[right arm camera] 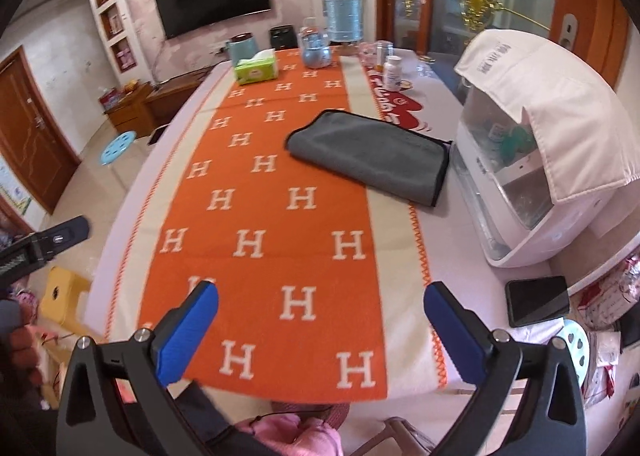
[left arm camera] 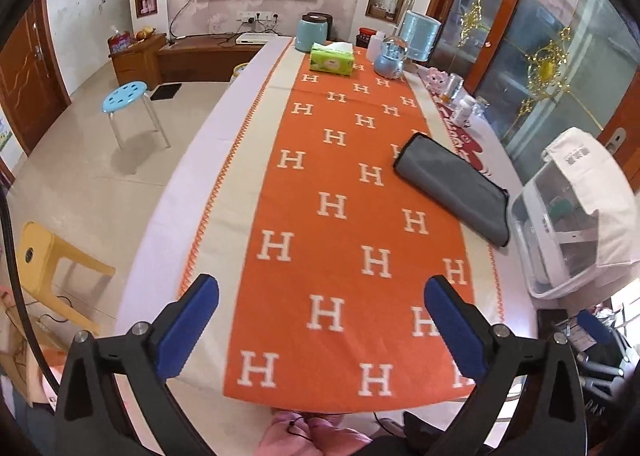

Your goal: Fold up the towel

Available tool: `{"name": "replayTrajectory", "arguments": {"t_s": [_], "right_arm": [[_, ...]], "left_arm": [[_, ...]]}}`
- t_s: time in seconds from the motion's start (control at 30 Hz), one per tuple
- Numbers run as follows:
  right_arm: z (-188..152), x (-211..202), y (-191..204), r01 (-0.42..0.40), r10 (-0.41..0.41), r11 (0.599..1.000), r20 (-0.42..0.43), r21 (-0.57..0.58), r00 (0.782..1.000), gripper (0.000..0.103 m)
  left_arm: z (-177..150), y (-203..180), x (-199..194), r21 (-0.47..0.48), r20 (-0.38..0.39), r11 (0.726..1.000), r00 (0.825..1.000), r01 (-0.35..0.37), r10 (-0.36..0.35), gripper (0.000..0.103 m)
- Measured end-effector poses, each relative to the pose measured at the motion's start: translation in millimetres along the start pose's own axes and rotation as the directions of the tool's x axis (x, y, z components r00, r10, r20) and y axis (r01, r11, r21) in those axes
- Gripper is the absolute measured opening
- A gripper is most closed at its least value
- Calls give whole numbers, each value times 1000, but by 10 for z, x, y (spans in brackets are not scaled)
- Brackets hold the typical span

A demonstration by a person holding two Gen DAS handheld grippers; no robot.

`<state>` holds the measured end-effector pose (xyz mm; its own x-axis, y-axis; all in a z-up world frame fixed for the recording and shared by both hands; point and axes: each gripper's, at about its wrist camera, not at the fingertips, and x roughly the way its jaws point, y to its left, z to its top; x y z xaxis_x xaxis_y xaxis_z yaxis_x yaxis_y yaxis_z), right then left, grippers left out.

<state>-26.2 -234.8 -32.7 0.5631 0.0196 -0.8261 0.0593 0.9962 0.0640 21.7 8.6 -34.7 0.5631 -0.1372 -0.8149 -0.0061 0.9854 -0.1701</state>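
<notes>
A grey towel with dark edging lies folded in a rectangle on the right side of the orange H-patterned table runner. It also shows in the right wrist view. My left gripper is open and empty, held above the near end of the table, well short of the towel. My right gripper is open and empty too, above the near table edge. The left gripper also shows at the left edge of the right wrist view.
A white appliance under a cloth cover stands right of the towel. A black phone lies near the right front corner. A tissue box, jars and bottles crowd the far end. Stools stand on the floor at left.
</notes>
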Motion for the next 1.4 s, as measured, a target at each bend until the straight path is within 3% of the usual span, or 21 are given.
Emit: {"name": "replayTrajectory", "arguments": {"t_s": [0.27, 0.73, 1.23, 1.4], "right_arm": [[-86, -290, 134, -73, 74, 997, 27, -28, 997, 103], [-246, -444, 144, -63, 59, 997, 106, 35, 993, 103], [-262, -476, 152, -54, 51, 998, 159, 17, 986, 103], [-240, -408, 112, -54, 51, 998, 132, 22, 990, 103]], "left_arm": [[-100, -148, -211, 46, 26, 999, 1000, -14, 12, 102], [-241, -205, -571, 78, 169, 992, 982, -100, 86, 102], [-281, -318, -534, 116, 184, 986, 978, -118, 96, 102], [-270, -372, -506, 128, 184, 985, 978, -119, 94, 102]]}}
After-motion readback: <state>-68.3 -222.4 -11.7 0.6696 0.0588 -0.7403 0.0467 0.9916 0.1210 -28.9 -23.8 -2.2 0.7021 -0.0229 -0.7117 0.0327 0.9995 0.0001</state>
